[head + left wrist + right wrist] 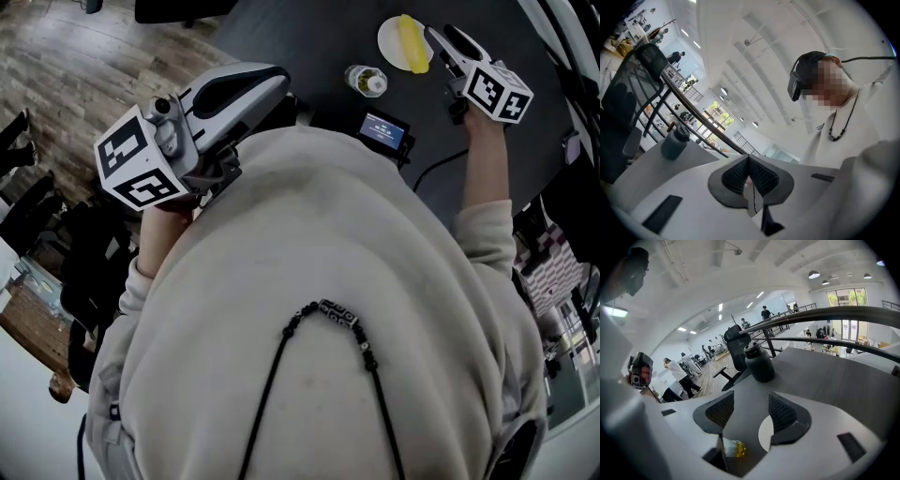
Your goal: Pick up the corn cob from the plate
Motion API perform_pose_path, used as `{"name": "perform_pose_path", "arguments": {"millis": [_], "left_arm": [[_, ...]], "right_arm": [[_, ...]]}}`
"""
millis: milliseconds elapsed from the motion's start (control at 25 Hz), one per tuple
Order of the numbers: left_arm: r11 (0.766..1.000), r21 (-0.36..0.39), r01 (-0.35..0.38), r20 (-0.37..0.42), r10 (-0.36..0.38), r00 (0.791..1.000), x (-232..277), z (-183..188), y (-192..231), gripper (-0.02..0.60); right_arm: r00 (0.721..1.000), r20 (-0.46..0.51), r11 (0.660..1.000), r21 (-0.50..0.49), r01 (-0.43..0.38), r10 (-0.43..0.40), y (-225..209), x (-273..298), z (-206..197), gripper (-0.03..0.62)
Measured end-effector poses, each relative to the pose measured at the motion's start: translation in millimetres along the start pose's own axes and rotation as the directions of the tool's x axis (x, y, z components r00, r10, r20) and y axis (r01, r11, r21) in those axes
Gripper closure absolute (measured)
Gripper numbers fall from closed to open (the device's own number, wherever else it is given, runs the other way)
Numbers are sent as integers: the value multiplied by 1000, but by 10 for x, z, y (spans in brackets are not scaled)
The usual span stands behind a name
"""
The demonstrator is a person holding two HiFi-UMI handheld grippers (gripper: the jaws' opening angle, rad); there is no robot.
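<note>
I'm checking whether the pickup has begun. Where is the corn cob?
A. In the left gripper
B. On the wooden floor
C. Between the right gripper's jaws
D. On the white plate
D: the head view shows the corn cob lying on the white plate, and the right gripper has its jaws apart, pressing on nothing.
</note>
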State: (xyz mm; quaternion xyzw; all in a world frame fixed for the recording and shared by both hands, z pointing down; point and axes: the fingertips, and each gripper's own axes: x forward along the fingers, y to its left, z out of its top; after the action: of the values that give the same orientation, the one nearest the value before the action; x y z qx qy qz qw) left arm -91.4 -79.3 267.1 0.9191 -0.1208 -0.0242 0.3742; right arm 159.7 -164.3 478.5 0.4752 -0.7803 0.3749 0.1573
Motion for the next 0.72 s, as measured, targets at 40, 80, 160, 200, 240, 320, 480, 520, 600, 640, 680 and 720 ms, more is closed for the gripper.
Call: {"name": "perform_pose_path", "arguments": {"millis": [40,80,160,200,240,320,480,520,600,640,680,720], "left_arm": [[1000,-1,-9,2,9,1000,-16,0,23,580],[1000,-1,-17,3,17,1000,-33,2,42,580],[1000,0,-31,6,31,999,-63,4,62,580],[999,0,-38,7,38,999,-78,3,68,580],[999,1,-45,7,45,999,-94,5,74,580],[998,4,-60,8,60,998,-133,18,89,580],[996,5,-85,7,85,996,-191,16,113,580],[996,5,-90,5,90,996,-196,7,115,580],[995,6,-97,-1,97,995,-197,-8,113,580],[995,7,-99,-4,99,995,-195,-15,111,580],[995,8,-101,-7,101,995,-194,-21,107,580],[995,8,-103,-8,103,995,-196,-28,103,580]], "right_arm": [[1000,-14,1000,3,4,-4,-43,60,-45,372],[1000,-28,1000,8,9,-8,-87,118,-94,367],[998,-63,1000,13,25,-24,-182,212,-205,358],[996,-82,999,16,36,-35,-228,245,-259,351],[994,-98,999,21,45,-43,-273,276,-309,345],[991,-120,998,35,57,-52,-352,342,-385,336],[987,-146,997,46,69,-61,-449,443,-506,332],[986,-153,996,47,70,-62,-467,462,-536,332],[984,-168,996,52,74,-64,-510,500,-598,331],[982,-176,996,55,76,-65,-533,519,-631,330],[981,-184,995,58,78,-66,-556,537,-665,330],[979,-191,995,60,80,-67,-578,551,-697,329]]}}
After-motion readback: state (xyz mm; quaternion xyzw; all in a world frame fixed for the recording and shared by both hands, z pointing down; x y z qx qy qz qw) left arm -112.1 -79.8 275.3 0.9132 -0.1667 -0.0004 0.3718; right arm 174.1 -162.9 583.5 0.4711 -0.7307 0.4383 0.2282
